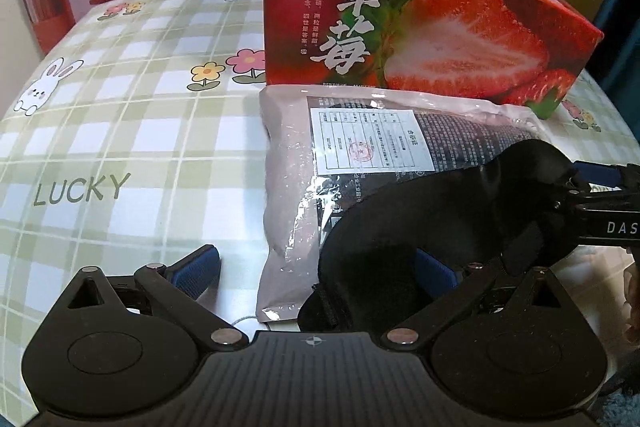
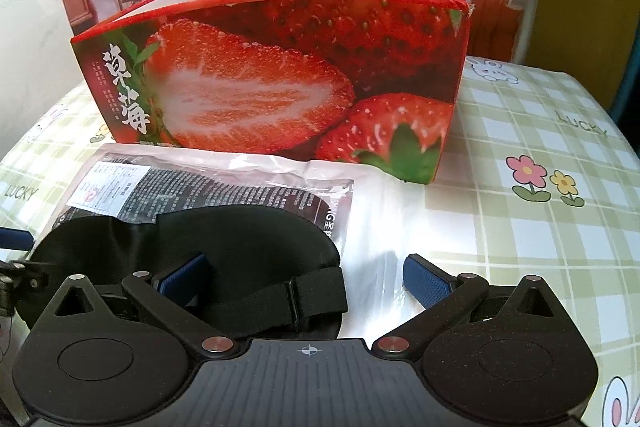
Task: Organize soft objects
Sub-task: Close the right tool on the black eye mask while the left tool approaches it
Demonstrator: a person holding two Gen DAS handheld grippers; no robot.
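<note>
- My left gripper (image 1: 316,269) has its jaws spread wide. Its left finger (image 1: 198,269) is over the checked tablecloth (image 1: 120,147), and its right finger is partly hidden under the black sleep mask (image 1: 420,223).
- My right gripper (image 2: 304,277) is also spread apart. Its left finger (image 2: 184,277) lies on the black sleep mask (image 2: 200,247), and its right finger (image 2: 426,281) is over the clear part of the plastic bag (image 2: 380,223). Neither tool pinches anything that I can see.
- In the left wrist view the right gripper (image 1: 592,203) comes in from the right edge and touches the far end of the mask. I cannot tell from here if the fingers close on the mask.
- The mask lies on the plastic bag (image 1: 288,167), which is flat on the table and holds a dark printed sheet with a white label.
- The elastic strap (image 2: 312,293) of the mask runs across just in front of my right gripper.
- The red strawberry box (image 1: 420,23) stands upright just behind the bag, open at the top, with something white and blue inside that I cannot identify.
</note>
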